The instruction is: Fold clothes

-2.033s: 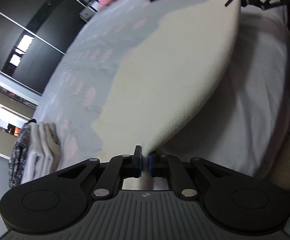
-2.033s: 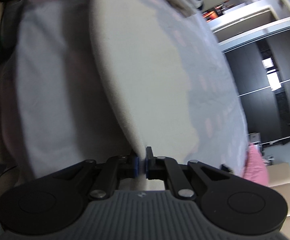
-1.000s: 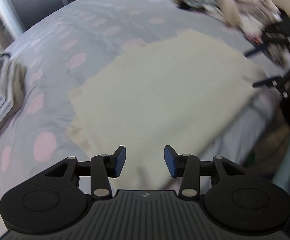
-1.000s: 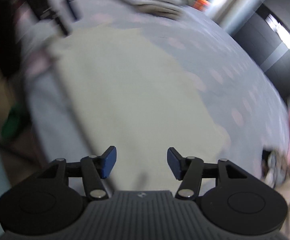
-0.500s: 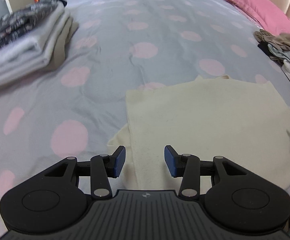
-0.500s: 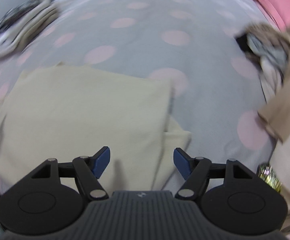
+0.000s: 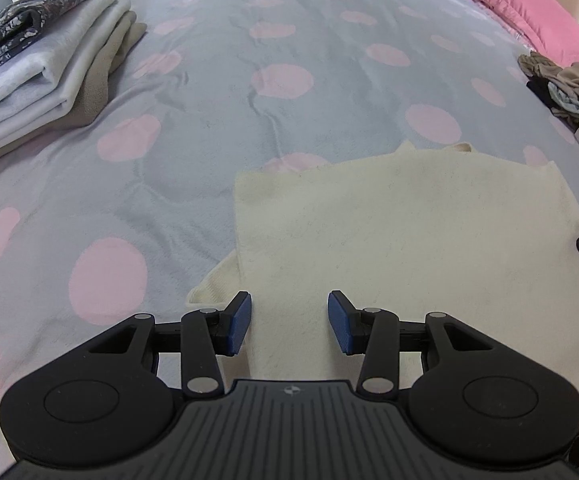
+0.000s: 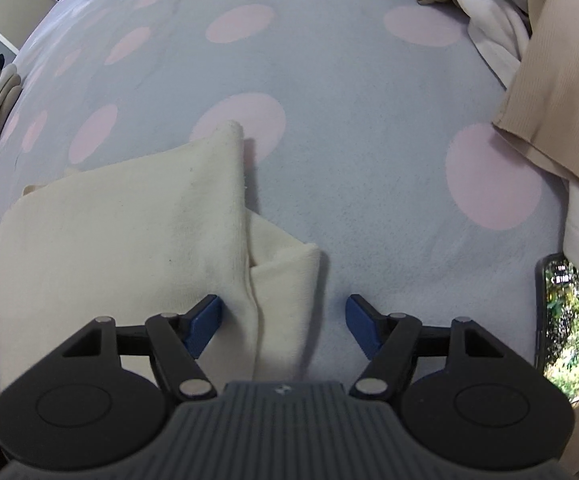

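With the cream garment spread on the spotted bedspread, the empty, parted left gripper and closing right gripper straddled its side flaps, best pinched at the edges.

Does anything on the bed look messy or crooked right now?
Yes: the folded cream knit garment is uneven. A loose flap sticks out at its right edge, another corner pokes out at left. An unfolded clothes heap lies beyond.
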`<state>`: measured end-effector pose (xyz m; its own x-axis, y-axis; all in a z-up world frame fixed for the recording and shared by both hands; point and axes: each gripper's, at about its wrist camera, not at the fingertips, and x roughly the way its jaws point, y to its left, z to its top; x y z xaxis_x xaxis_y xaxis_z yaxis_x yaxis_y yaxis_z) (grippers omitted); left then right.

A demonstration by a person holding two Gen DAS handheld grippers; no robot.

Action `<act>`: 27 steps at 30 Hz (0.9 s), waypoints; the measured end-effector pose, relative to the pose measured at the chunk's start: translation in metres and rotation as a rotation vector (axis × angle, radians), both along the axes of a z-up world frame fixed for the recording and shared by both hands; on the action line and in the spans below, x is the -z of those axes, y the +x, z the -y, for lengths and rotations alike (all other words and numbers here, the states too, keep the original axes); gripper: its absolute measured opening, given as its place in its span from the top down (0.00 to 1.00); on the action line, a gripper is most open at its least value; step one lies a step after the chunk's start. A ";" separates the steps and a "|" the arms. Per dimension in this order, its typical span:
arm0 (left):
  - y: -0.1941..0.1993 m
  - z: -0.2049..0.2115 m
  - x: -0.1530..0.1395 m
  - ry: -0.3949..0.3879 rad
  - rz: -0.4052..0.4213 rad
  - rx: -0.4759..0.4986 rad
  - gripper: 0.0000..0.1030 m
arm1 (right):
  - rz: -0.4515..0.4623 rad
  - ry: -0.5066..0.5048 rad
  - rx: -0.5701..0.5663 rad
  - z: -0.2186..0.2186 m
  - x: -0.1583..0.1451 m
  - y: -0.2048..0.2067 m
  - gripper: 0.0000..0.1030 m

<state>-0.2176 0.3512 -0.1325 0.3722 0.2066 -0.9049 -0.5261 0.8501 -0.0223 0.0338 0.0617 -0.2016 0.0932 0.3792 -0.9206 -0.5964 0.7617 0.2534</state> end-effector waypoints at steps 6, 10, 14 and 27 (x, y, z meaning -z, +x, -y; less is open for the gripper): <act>0.000 0.000 -0.001 0.023 -0.007 0.003 0.61 | 0.002 0.024 -0.036 -0.004 -0.006 -0.008 0.66; -0.006 0.000 -0.004 0.039 -0.002 0.002 0.60 | 0.004 0.038 -0.008 0.000 -0.015 -0.008 0.84; -0.013 -0.004 -0.004 0.040 0.006 -0.013 0.61 | 0.004 0.085 -0.010 0.003 -0.034 -0.014 0.86; -0.027 -0.001 -0.019 0.070 0.071 0.021 0.61 | -0.104 0.270 -0.098 -0.038 -0.121 -0.053 0.87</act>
<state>-0.2448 0.3523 -0.1133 0.4395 0.2597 -0.8599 -0.5074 0.8617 0.0009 -0.0197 0.0996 -0.0808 -0.0450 0.6140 -0.7880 -0.6239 0.5988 0.5022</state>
